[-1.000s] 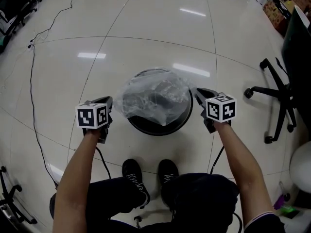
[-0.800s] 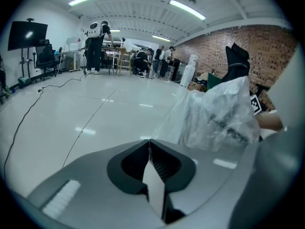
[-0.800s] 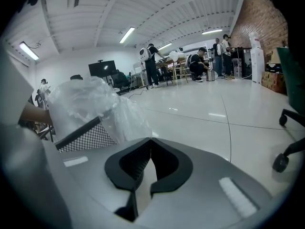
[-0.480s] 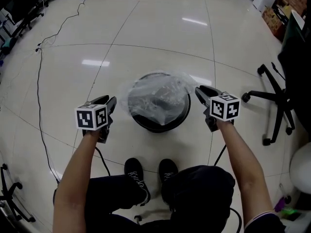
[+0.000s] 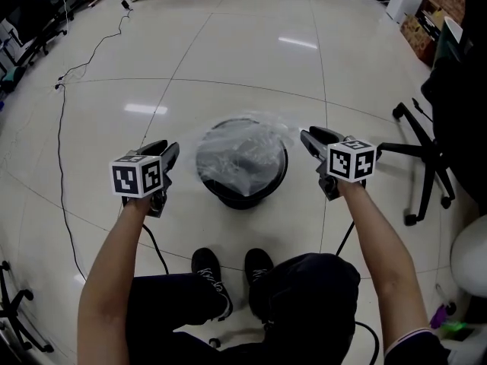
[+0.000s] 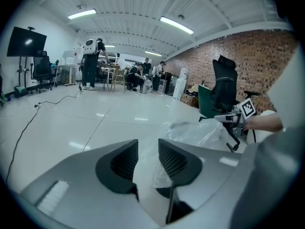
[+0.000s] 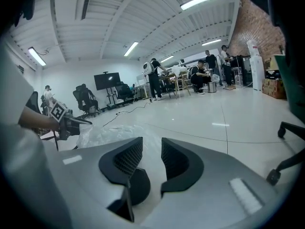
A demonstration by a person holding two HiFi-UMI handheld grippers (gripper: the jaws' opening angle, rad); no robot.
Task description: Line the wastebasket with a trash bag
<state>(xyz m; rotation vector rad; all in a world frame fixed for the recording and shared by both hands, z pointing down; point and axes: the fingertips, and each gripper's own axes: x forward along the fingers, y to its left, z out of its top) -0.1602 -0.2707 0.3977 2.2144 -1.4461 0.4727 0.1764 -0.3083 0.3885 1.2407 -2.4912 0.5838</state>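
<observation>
**A:** Nearest item, head view?

**B:** Two black shoes at 6 o'clock, toes toward the wastebasket.

**A:** Grippers?

**B:** Left gripper is at 9 o'clock of the basket and clear of it, with bare floor between. Its jaws have just been opening and stand wide, with nothing between them. Its own view shows only bag film beyond the gap.

**A:** Right side?

**B:** Right gripper is at 3 o'clock of the basket, just beside the bag's edge. Its jaws have just been opening too. The gap is moderate and nothing is in it.

**A:** Task object?

**B:** The wastebasket is round and black, upright on the tiles at 12 o'clock from the shoes. A clear trash bag sits over its mouth, crumpled and puffed up. Film hangs past the rim from 12 to 3 o'clock, and the black rim is bare at 6 o'clock.

**A:** Farther out?

**B:** Office chair at 3 o'clock, well apart. Black cable runs across the floor at 10 o'clock. Both gripper views show people around tables at the far end of the room, too small for detail.
</observation>
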